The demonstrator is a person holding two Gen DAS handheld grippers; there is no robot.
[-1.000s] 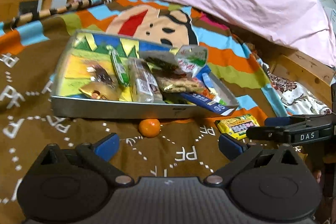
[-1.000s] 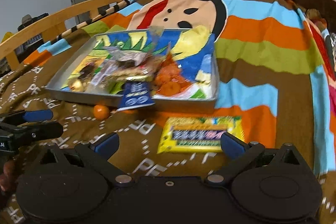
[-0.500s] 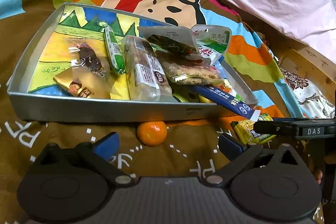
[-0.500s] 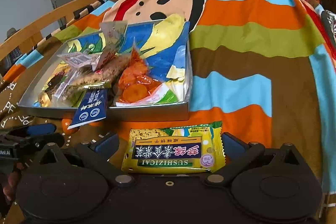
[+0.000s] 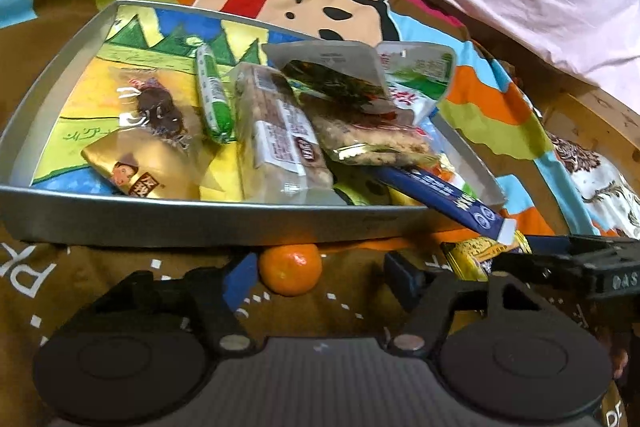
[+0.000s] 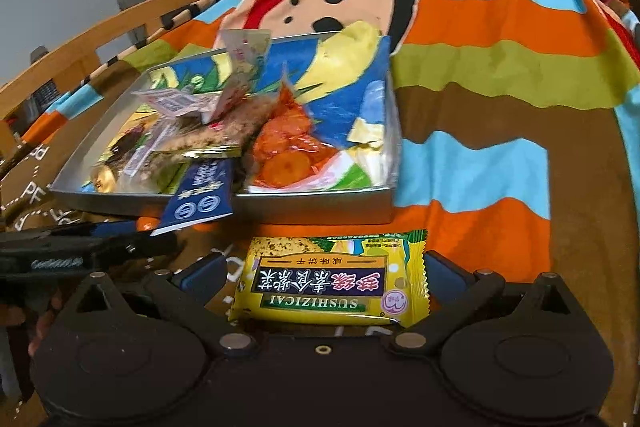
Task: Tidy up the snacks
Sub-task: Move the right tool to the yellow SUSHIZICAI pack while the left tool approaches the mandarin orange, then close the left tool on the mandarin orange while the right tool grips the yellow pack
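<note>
Since a second ago both grippers have come forward and down toward the near edge of the tray, and the left gripper [image 5: 320, 273] has just been closing its jaws around the small orange [image 5: 291, 269]. The fruit now sits between the blue pads; the left pad is right against it, the right pad still apart, so nothing is pinched. The orange lies on the blanket [image 5: 120, 275], touching the tray's near wall.

The right gripper [image 6: 326, 277] has its jaws spread wide on either side of the yellow biscuit packet [image 6: 328, 283], which a second ago lay ahead of the fingers. The pads stand just beside the packet's ends; whether they touch I cannot tell. The packet lies flat on the blanket, just in front of the tray's near right corner.

The metal tray [image 5: 140, 223] holds a heap of snacks: a gold wrapped sweet [image 5: 138, 173] and a clear wrapped dark one [image 5: 156, 111] toward the left, a green stick [image 5: 214, 101], a long clear-wrapped cake bar [image 5: 280, 143], foil packets piled on the right, and a blue sachet [image 5: 444, 201] hanging out over the near wall. A bag of orange pieces [image 6: 286, 147] lies by the right wall.
</note>
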